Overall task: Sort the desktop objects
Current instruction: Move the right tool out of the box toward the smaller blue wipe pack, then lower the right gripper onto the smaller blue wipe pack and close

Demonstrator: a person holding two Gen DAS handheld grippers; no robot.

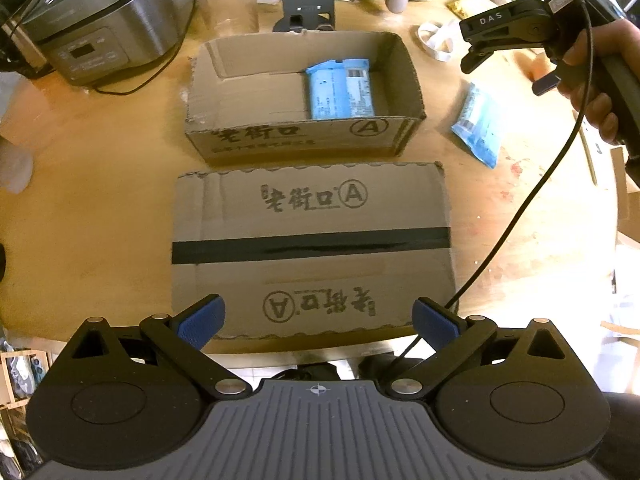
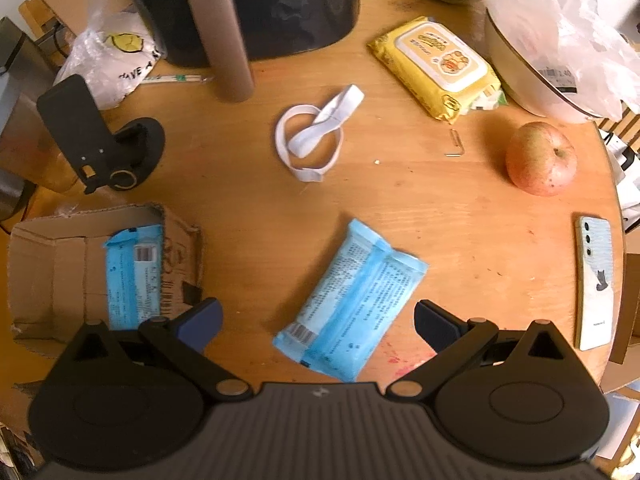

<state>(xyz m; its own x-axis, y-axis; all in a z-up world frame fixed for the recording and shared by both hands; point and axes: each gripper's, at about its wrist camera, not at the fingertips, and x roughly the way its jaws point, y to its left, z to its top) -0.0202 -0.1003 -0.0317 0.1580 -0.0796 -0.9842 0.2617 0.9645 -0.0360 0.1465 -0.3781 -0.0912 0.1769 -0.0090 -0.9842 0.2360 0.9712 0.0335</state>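
Round wooden tabletop (image 2: 400, 184), sorting partly complete: one blue packet boxed, one left out.

Open cardboard box (image 1: 304, 136) sits toward the far side of the tabletop and holds one blue packet (image 1: 340, 90) against its right wall; a flattened cardboard sheet (image 1: 312, 248) lies at the near edge. A second blue packet (image 2: 348, 308) lies on the bare wood just right of the box. Right gripper (image 2: 318, 322) hovers over it, fingers spread wide, holding nothing. Left gripper (image 1: 318, 320) hangs above the flattened sheet, equally wide open and empty. Yellow wipes pack (image 2: 436, 68), white strap (image 2: 312, 136), apple (image 2: 540, 160) and phone (image 2: 596, 284) remain unsorted.
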